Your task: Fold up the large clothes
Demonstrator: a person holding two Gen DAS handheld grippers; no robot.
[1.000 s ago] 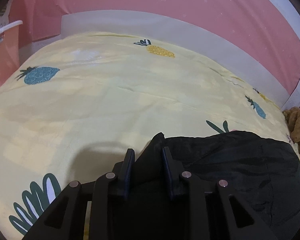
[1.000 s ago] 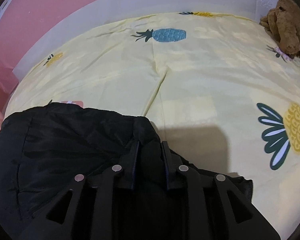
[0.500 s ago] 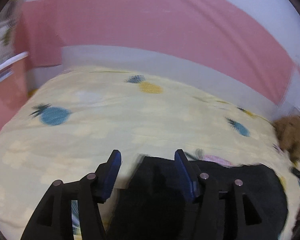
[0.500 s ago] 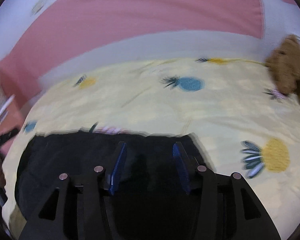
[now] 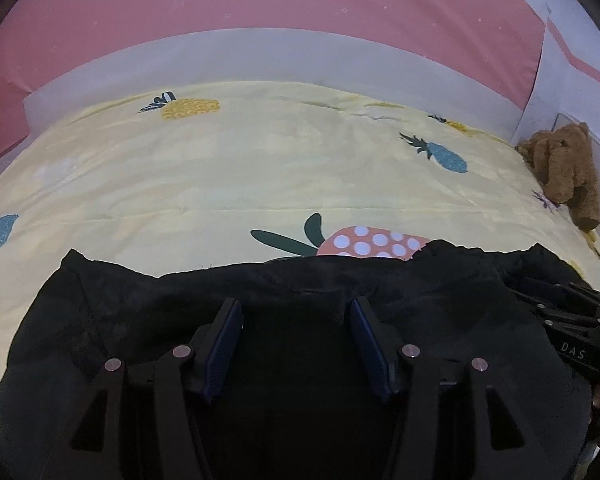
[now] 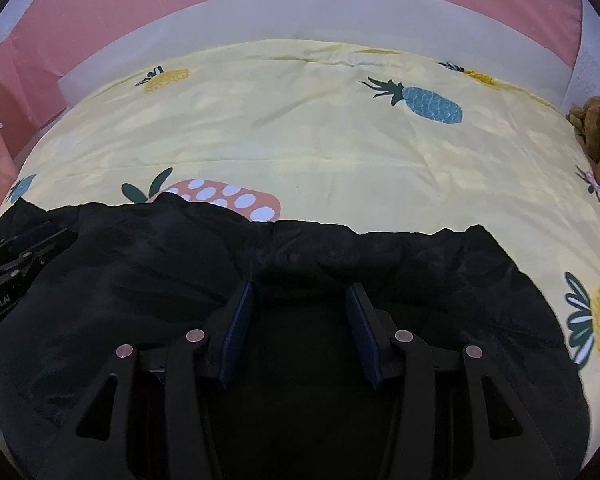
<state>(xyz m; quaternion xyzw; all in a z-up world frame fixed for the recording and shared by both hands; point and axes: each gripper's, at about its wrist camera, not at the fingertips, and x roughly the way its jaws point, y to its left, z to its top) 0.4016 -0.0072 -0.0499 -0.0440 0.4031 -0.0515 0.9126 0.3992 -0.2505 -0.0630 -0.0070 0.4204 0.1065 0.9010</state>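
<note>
Black garment [image 5: 148, 320], lying folded on the bedsheet [image 5: 220, 184] beneath both spread, empty grippers — left gripper [image 5: 296, 316] and right gripper [image 6: 300, 300] — should be regripped at its near corners and folded evenly.

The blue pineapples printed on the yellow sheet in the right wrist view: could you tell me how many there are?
2. One blue pineapple lies far right of centre; another peeks out at the left edge. The black garment may hide more.

The black garment [image 5: 140, 312] is matt, faintly crinkled cloth on a smooth cotton-like printed sheet [image 5: 260, 168]; the teddy bear [image 5: 564, 168] looks shaggy plush.
</note>
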